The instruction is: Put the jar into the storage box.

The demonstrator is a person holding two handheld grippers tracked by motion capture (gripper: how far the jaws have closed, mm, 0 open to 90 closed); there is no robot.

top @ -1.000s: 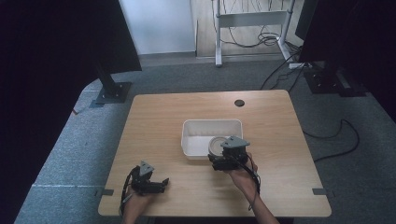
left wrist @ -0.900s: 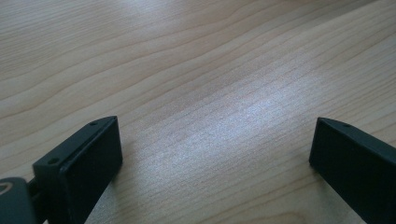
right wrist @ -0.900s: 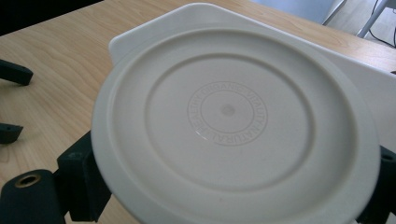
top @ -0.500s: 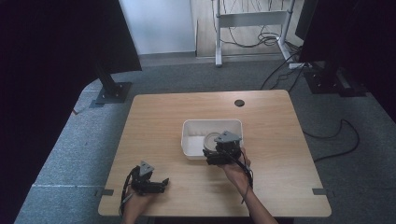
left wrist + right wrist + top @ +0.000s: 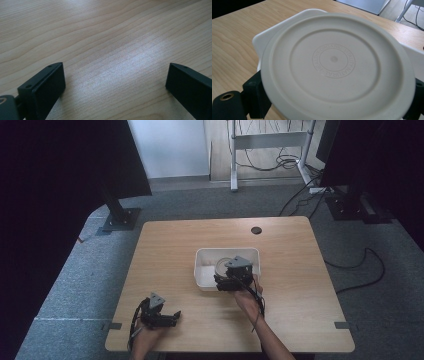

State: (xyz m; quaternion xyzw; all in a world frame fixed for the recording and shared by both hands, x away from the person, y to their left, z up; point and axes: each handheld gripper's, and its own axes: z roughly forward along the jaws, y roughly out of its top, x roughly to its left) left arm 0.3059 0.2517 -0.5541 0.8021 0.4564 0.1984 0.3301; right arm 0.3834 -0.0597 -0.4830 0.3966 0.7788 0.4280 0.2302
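- Plate (image 5: 337, 67): round, cream-white, shown underside up with a raised foot ring and embossed lettering around the centre. Held over the white bin (image 5: 202, 270), which sits mid-bench (image 5: 165, 245).
- Right gripper (image 5: 231, 279): clenched on the plate, jaws pressing opposite edges of the rim; it sits at the bin's near wall.
- Left gripper (image 5: 161, 317): released, jaws wide apart, nothing between them; rests on the bench well apart from the bin, toward the near-left corner.
- Handling judgement: looks like stiff moulded plastic or melamine, light and rigid. Smooth glossy rim likely slippery under a two-point pinch, so it could pivot between the jaws. Best hold is across the full diameter, at the rim.
- Views: right gripper view (image 5: 334, 110) gives the embossing and rim contact; high view gives the plate's place relative to the bin, with the plate (image 5: 223, 266) partly hidden under the gripper. Left gripper view (image 5: 115, 100) shows bare wood grain between its jaws.
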